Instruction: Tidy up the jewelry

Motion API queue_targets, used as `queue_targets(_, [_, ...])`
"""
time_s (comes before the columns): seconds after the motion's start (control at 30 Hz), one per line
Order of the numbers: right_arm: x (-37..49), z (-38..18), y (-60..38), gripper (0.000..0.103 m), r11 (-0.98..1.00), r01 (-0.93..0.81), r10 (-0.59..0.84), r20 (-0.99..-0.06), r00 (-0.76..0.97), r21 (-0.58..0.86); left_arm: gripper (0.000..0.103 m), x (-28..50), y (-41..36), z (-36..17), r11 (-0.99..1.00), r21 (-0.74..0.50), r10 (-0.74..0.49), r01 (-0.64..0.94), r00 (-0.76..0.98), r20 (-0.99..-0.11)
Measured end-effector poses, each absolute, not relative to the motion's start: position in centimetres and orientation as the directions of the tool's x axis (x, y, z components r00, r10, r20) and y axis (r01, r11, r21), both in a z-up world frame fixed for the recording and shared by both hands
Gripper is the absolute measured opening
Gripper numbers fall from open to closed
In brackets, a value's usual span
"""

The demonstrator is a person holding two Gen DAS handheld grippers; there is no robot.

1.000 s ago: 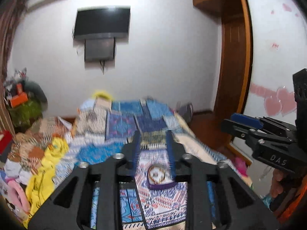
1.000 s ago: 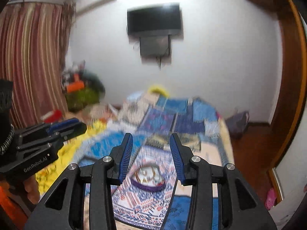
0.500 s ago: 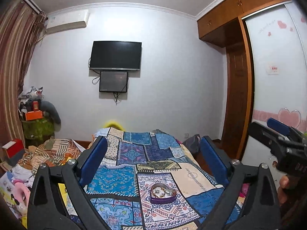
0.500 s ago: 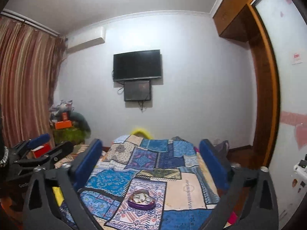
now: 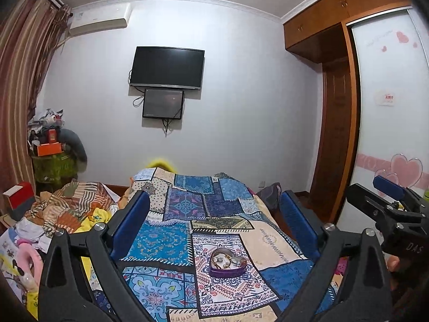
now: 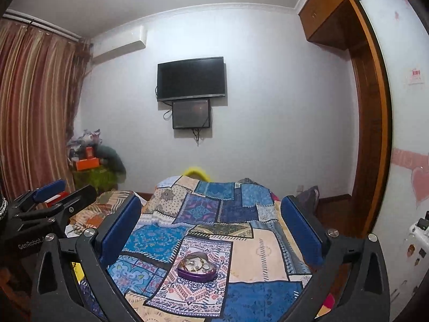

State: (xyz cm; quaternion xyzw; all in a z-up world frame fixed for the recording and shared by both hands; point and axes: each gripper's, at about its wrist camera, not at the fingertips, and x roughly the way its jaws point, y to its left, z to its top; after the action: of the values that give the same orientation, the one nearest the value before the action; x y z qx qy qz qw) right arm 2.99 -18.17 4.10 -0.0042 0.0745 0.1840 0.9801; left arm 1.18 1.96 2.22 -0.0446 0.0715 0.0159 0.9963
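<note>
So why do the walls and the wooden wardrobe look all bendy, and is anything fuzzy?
Left wrist view: the fisheye lens curves the brown wooden wardrobe; the purple heart-shaped jewelry box looks sharp. Right wrist view: the striped curtain bows, corners go dark, and the black wall television stays crisp.

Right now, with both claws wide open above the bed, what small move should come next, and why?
Probably ease one claw, say the right claw, forward and down toward the purple heart box. Both the right and the left claw hold nothing, their jaws having just opened. The box sits on the quilt ahead, untouched, lid off, jewelry heaped inside.
</note>
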Motion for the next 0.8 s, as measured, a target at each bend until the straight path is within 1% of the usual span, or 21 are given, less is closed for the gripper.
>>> queue_targets(0.8, [3.2,4.4,-18.4,0.103,0.933,-0.358,0.358,-0.157,0.92,0.031,0.098,2.3,1.8,1.4,0.996,-0.084,0.01,-0.025,0.984,-0.176])
